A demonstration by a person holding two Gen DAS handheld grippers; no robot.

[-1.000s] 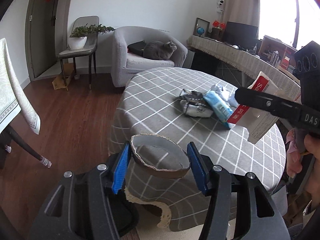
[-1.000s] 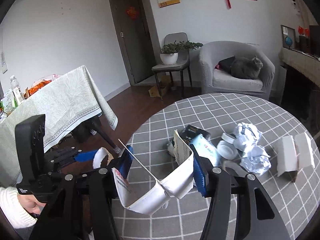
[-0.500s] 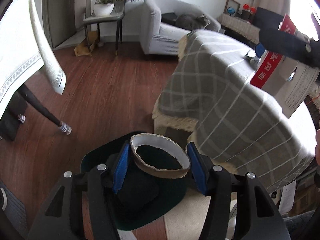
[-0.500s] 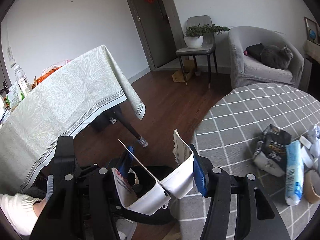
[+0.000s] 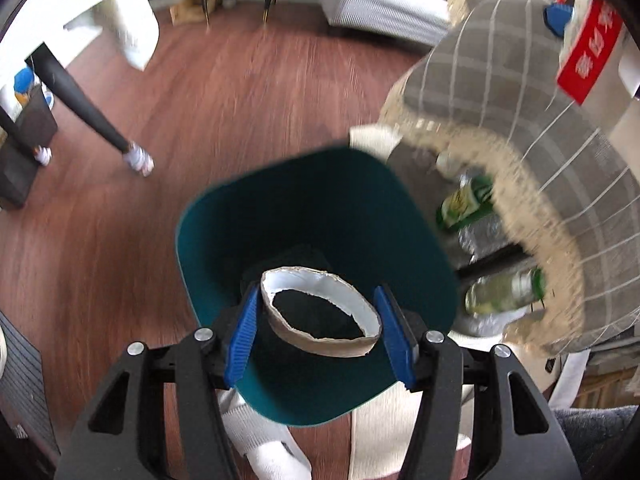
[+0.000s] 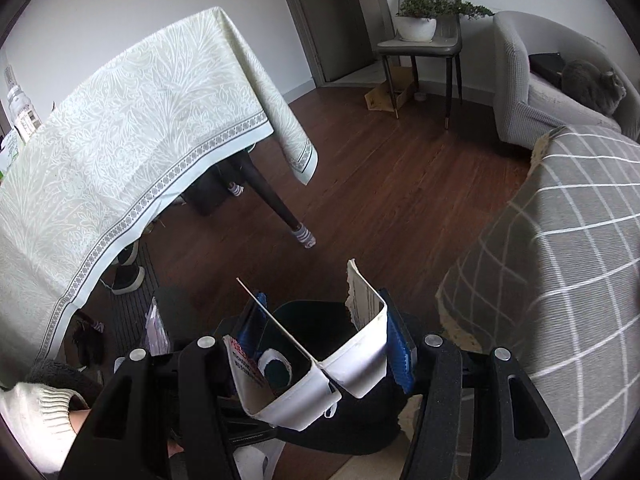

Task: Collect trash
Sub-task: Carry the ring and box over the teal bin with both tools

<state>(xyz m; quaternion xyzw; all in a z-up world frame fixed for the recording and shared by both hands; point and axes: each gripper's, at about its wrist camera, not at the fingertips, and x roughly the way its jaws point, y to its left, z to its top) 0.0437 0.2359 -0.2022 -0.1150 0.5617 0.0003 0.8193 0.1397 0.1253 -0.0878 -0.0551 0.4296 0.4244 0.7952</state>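
Note:
My left gripper (image 5: pixel 318 334) is shut on a torn cardboard ring (image 5: pixel 320 316), white inside and brown outside, held right above the open teal trash bin (image 5: pixel 312 216) on the wood floor. My right gripper (image 6: pixel 320 344) is shut on a torn white carton (image 6: pixel 320 360) with red print. It hangs above the same bin (image 6: pixel 312 312), whose dark opening shows behind the carton. The ring (image 6: pixel 274 372) and the left gripper show below the carton in the right wrist view. The carton's red label (image 5: pixel 588 52) shows at the upper right of the left wrist view.
The round table with grey checked cloth (image 5: pixel 520 92) stands just right of the bin (image 6: pixel 560 260). Green bottles (image 5: pixel 468 204) stand under it. A second table with pale cloth (image 6: pixel 120 140) and dark leg (image 6: pixel 276 208) is to the left. Armchair with a cat (image 6: pixel 592 84) at the back.
Both grippers have swung down from the table top to above the bin, still holding the ring and the carton. The left gripper now points nearly straight down into the bin.

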